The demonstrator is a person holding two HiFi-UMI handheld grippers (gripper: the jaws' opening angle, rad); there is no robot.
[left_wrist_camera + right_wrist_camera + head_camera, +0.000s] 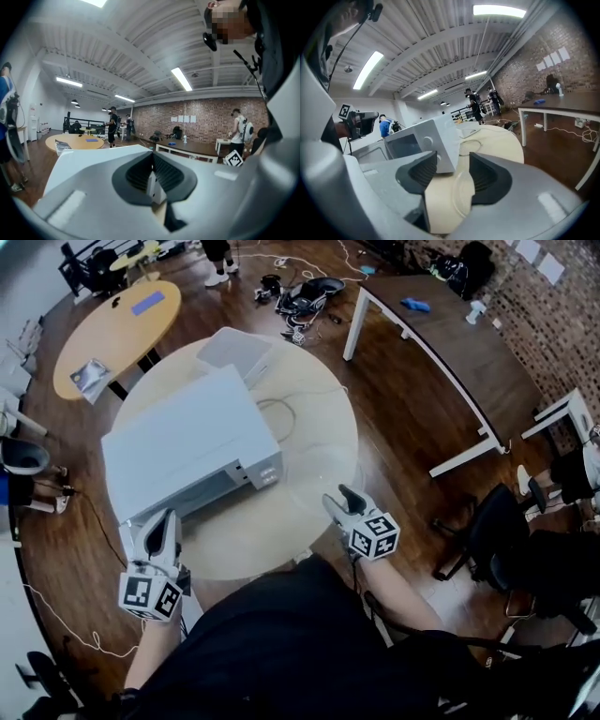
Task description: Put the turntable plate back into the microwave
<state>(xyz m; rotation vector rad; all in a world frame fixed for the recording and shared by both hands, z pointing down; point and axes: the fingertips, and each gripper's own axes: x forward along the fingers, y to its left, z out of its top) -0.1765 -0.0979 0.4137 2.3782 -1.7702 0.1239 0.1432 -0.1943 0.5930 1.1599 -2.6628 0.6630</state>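
Note:
The white microwave (187,442) stands on the left half of the round pale table (309,399), its dark window facing the near edge. The clear glass turntable plate (316,481) lies flat on the table to its right. My right gripper (339,499) is low at the plate's near rim, and its jaws stand open. In the right gripper view the plate (461,194) shows through the gap of the right gripper (452,171), with the microwave (426,138) beyond. My left gripper (161,521) sits at the microwave's near left corner. In its own view the left gripper (152,177) is shut and holds nothing.
A white box (234,351) and a loose cable (281,413) lie on the table behind the microwave. A black office chair (492,521) stands to the right, a dark desk (450,334) farther back, an orange round table (117,324) at upper left. People stand in the distance.

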